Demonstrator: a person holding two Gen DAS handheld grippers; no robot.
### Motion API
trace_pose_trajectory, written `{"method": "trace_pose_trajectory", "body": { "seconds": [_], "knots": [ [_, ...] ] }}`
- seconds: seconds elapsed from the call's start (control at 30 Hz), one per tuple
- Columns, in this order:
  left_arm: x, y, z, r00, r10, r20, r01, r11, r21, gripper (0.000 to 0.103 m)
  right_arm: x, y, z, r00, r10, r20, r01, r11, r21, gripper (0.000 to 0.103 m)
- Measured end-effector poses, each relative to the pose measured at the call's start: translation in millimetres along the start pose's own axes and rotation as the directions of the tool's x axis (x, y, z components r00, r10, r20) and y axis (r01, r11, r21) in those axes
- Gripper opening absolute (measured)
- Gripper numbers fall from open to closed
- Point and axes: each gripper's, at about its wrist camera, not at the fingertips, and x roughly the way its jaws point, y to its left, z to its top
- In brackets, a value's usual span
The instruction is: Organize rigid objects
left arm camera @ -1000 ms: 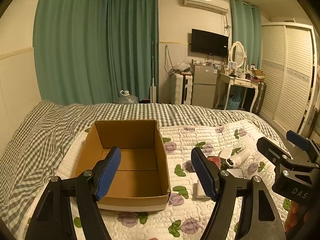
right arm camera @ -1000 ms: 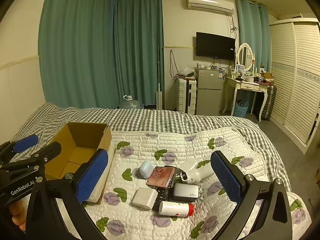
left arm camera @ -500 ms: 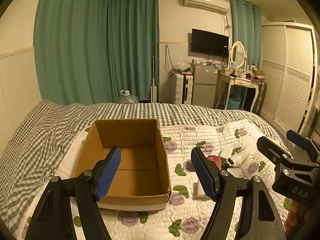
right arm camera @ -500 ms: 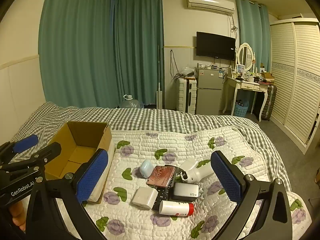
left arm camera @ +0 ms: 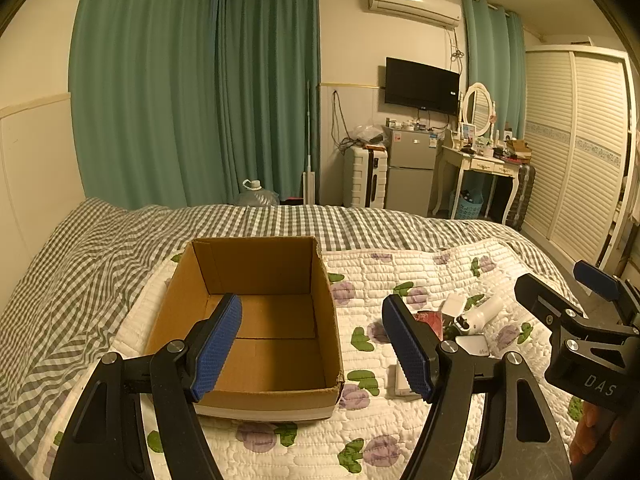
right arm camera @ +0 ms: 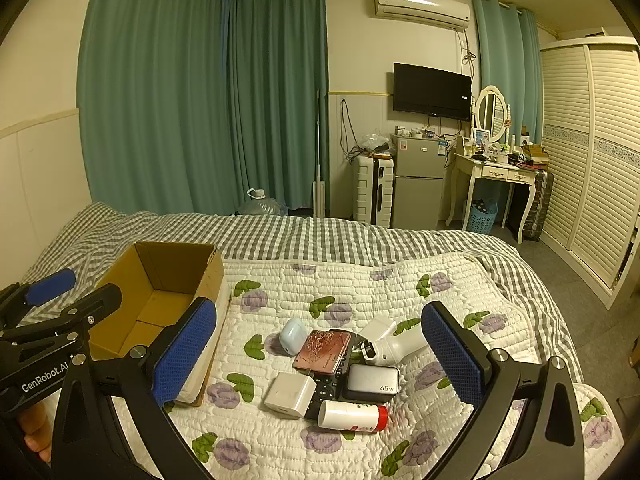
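An empty cardboard box (left arm camera: 256, 320) sits on the quilted bed (right arm camera: 360, 280) directly ahead of the left gripper (left arm camera: 312, 346), whose blue pads stand wide apart with nothing between them. To that gripper's right, and just ahead of the right gripper (right arm camera: 318, 354), lies a tight cluster of small rigid items: a pale blue earbud case (right arm camera: 292, 336), a pink patterned phone (right arm camera: 326, 351) resting on a black remote (right arm camera: 330, 388), a white charger cube (right arm camera: 290, 395), a grey power bank (right arm camera: 372, 382) marked 65w, a white bottle with a red cap (right arm camera: 352, 416) lying on its side, and a white handheld device (right arm camera: 394, 346) at the far right. The right gripper is likewise spread wide and empty, poised above the pile.

Nothing appears to be packed yet, so the step in hand looks like a first pick. Done well, it would start with an item at the cluster's edge, such as the bottle or the charger cube, closing across its narrow sides so neighbours stay put. The phone probably waits, since it lies flat and overlaps the remote. The soft quilt gives under pressure, so a gentle descent seems wise.
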Motion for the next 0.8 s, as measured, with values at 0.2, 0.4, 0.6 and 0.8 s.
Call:
{"method": "trace_pose_trajectory", "body": {
  "seconds": [0.2, 0.4, 0.6, 0.8],
  "knots": [
    [-0.5, 0.4, -0.6, 1.000, -0.001, 0.000, 0.001, 1.000, 0.000, 0.075, 0.3, 0.2, -0.1, 1.000, 0.000, -0.001, 0.000, 1.000, 0.000, 0.103],
    [2.1, 2.2, -1.5, 1.000, 0.001, -0.001, -0.001, 1.000, -0.001, 0.075, 0.4, 0.5, -0.2, 1.000, 0.000, -0.001, 0.000, 1.000, -0.001, 0.103],
    [2.2, 2.3, -1.6, 1.000, 0.000, -0.001, 0.000, 1.000, -0.001, 0.075, 1.1, 1.0, -0.5, 1.000, 0.000, -0.002, 0.000, 1.000, -0.002, 0.103],
    [2.5, 2.9, -1.9, 1.000, -0.001, -0.001, 0.001, 1.000, -0.002, 0.075, 1.5, 1.3, -0.7, 1.000, -0.001, -0.003, 0.001, 1.000, -0.002, 0.103]
  ]
}}
